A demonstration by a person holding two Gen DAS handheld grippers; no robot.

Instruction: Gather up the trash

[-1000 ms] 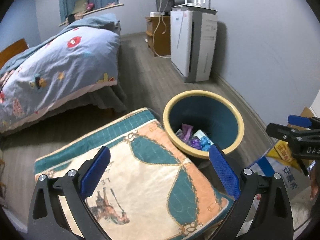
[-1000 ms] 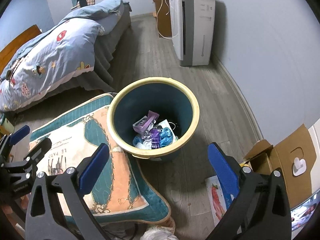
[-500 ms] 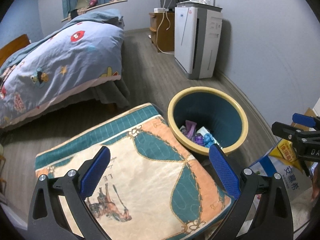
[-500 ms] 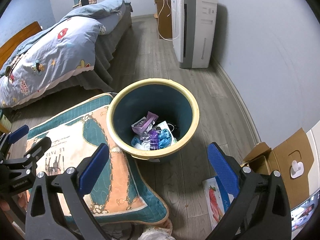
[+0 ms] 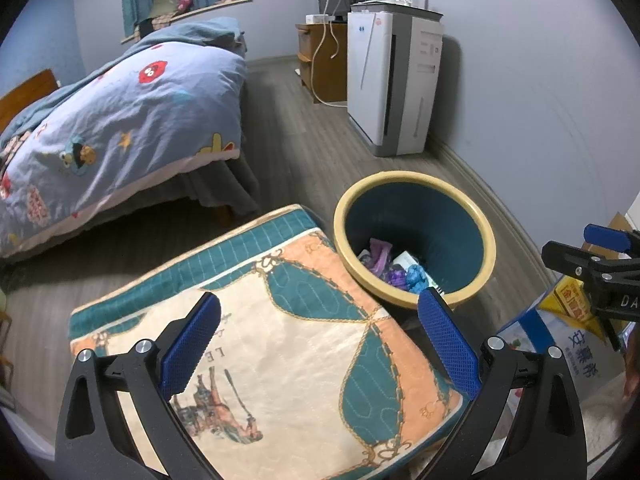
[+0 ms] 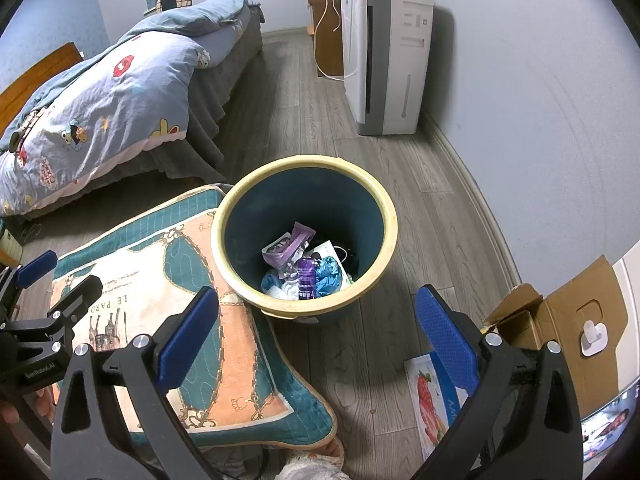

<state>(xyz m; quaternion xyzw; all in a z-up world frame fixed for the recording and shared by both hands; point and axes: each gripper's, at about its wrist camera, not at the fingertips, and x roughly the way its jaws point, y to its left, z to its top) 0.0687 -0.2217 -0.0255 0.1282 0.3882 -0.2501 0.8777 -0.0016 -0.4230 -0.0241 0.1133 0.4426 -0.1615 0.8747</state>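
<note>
Yellow-rimmed, the bin (image 6: 305, 236) stands on the floor (image 6: 432, 216) beside a patterned cushion (image 6: 160, 300), wrappers (image 6: 304, 268) heaped at its bottom. Left tongs (image 5: 320, 344) and right tongs (image 6: 316, 330) both gape apart, holding nothing. I judge the risk is overreach: the strawberry-printed box (image 6: 430, 396) lies near the right tongs, and a hasty grab could clip the bin and tip it.

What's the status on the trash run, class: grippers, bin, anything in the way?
Left gripper open, empty. Right gripper open, empty. Bin upright on floor, wrappers inside. Patterned cushion against bin's left side.
</note>
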